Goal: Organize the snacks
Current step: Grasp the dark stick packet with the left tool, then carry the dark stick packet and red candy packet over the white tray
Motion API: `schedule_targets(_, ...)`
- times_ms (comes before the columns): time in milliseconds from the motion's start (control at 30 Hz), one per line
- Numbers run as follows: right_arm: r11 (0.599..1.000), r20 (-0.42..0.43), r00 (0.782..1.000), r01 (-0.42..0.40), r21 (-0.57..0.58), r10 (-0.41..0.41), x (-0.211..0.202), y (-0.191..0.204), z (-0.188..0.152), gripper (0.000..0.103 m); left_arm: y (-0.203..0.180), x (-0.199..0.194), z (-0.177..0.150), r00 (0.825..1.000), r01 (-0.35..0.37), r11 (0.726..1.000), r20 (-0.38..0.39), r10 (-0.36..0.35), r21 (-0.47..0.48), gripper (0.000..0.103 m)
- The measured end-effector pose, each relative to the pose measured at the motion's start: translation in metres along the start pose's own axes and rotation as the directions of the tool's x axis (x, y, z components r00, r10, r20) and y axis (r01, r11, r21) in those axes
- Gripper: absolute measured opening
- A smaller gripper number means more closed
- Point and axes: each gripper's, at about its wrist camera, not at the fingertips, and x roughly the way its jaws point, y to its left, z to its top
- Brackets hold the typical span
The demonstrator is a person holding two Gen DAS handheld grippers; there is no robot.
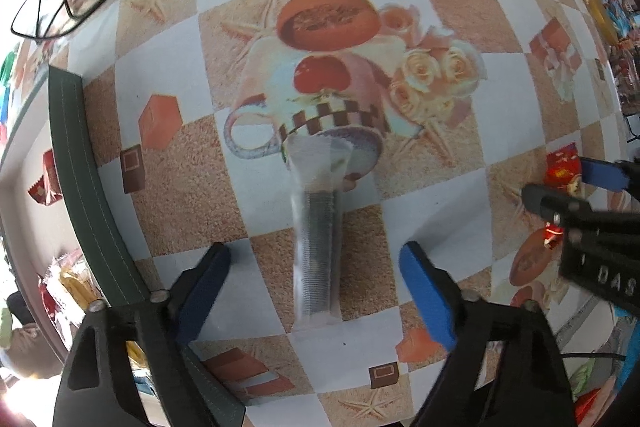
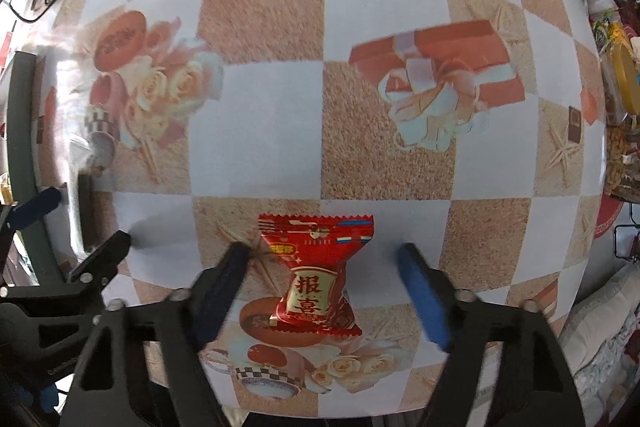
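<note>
Left wrist view: the left gripper [image 1: 316, 269] is spread wide, holding nothing, its fingers flanking a clear stick packet [image 1: 318, 235] (dark contents) low in frame on the tablecloth [image 1: 440, 7].

Right wrist view: the right gripper [image 2: 324, 267], equally wide and empty, flanks a red candy [image 2: 316, 273] at lower centre.

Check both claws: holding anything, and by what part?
Nothing held. Left claw open astride the clear tube packet; right claw open astride the red candy. Both lie on the table.
</note>
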Motion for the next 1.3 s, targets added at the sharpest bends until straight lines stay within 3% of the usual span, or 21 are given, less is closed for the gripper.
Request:
schedule_targets(33,1.000,0.007,1.000,-0.002,0.005,0.002,-0.002,-0.001,0.001,0.055,-0.002,-0.002,0.000,1.000,0.001,1.000,0.008,-0.001,0.002,0.075)
schedule_targets(67,1.000,0.014,1.000,-0.003,0.010,0.003,-0.005,-0.003,0.003,0.043,-0.004,-0.004,-0.001,1.000,0.002,1.000,0.015,-0.002,0.008,0.072)
schedule_targets(100,1.000,0.017,1.000,-0.013,0.014,0.013,-0.007,-0.005,0.005,0.035,-0.006,-0.006,-0.001,1.000,0.003,1.000,0.020,-0.003,0.014,0.062)
schedule_targets(200,0.999,0.017,0.999,-0.041,0.027,0.040,-0.012,-0.013,0.011,0.027,-0.013,-0.013,-0.002,0.999,-0.006,0.999,0.045,0.004,0.053,0.026)
schedule_targets(233,0.998,0.014,0.999,-0.049,0.032,0.048,-0.013,-0.014,0.012,0.027,-0.014,-0.014,-0.002,0.999,0.000,0.998,0.040,-0.002,0.059,0.020)
schedule_targets(633,0.994,0.035,0.994,-0.105,0.040,0.104,-0.036,-0.026,0.016,0.027,0.014,-0.028,-0.021,0.997,0.044,0.999,0.061,-0.044,-0.005,0.017)
schedule_targets(833,0.992,0.056,0.992,-0.117,0.041,0.115,-0.042,-0.027,-0.005,0.027,0.027,-0.041,-0.024,0.994,0.067,0.998,0.083,-0.066,-0.014,0.017)
schedule_targets(1067,0.990,0.081,0.988,-0.138,0.027,0.135,-0.064,-0.030,-0.005,0.027,0.057,-0.064,-0.026,0.982,0.144,0.987,0.131,-0.134,-0.075,0.017)
schedule_targets(1300,0.987,0.089,0.984,-0.158,0.014,0.156,-0.073,-0.031,-0.006,0.027,0.081,-0.084,-0.036,0.976,0.163,0.981,0.163,-0.145,-0.106,0.017)
